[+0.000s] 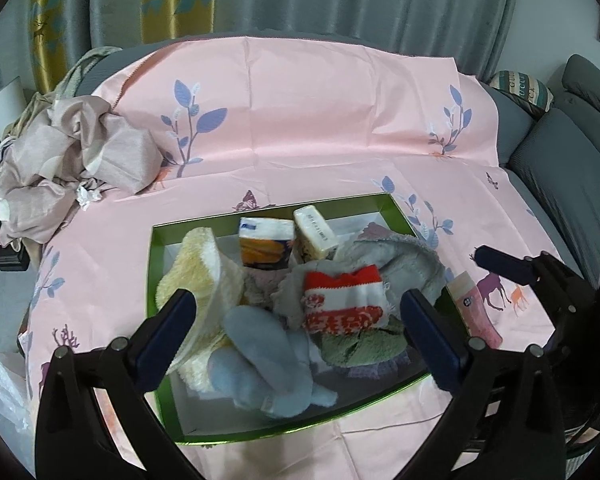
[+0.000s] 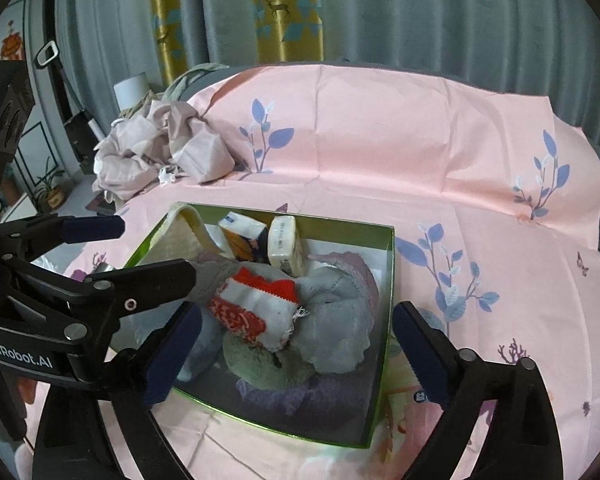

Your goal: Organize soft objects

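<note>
Both claws released and empty above green box; red-and-white knitted cloth between left gripper tips, under right gripper: light, floppy, best pinched at thick folded middle.

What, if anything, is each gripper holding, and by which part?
Nothing. The left gripper and the right gripper both stand open above the green box, pads apart from the cloths.

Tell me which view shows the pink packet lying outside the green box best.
The left wrist view. There the pink packet lies in plain sight on the pink cloth, just beyond the green box rim, its whole length visible. In the right wrist view only a blurred piece shows, mostly hidden behind the right claw's finger.
</note>
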`<state>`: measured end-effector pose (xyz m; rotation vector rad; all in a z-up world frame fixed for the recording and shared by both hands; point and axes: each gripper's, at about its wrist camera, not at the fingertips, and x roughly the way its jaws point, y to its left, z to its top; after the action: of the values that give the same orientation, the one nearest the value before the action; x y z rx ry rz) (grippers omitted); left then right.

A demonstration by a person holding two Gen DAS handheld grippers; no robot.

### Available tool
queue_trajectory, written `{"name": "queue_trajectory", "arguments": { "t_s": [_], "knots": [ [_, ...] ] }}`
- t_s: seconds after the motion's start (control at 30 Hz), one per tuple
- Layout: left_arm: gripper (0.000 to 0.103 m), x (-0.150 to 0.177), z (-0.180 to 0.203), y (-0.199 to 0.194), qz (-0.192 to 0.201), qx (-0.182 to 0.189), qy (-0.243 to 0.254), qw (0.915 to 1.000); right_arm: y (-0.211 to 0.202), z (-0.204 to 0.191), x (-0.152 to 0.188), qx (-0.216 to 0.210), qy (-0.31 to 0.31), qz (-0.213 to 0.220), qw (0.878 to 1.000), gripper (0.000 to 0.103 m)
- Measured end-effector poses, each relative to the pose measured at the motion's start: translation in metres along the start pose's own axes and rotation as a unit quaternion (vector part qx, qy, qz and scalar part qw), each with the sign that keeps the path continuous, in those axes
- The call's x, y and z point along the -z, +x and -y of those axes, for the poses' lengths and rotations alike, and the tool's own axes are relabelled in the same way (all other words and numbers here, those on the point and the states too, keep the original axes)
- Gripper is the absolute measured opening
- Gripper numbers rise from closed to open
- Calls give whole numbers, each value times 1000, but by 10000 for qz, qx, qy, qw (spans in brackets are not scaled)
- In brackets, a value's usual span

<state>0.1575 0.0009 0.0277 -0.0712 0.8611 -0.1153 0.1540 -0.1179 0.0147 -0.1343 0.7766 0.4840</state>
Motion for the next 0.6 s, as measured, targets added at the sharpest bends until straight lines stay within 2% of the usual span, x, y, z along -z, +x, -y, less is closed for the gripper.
{"name": "queue_trajectory", "arguments": {
  "t_s": [0.07, 0.43, 0.6],
  "knots": [
    [102, 2, -1, -4, 22, -39, 2, 10000, -1, -1, 0, 56, -3, -26, 10000, 102],
    [102, 10, -7, -27, 163, -280, -61, 9995, -14, -10, 3, 235, -15, -93, 9997, 102],
    [102, 14, -6, -33, 95, -479, -79, 9988, -18, -17, 5, 248, -84, -120, 9996, 102]
  ]
}}
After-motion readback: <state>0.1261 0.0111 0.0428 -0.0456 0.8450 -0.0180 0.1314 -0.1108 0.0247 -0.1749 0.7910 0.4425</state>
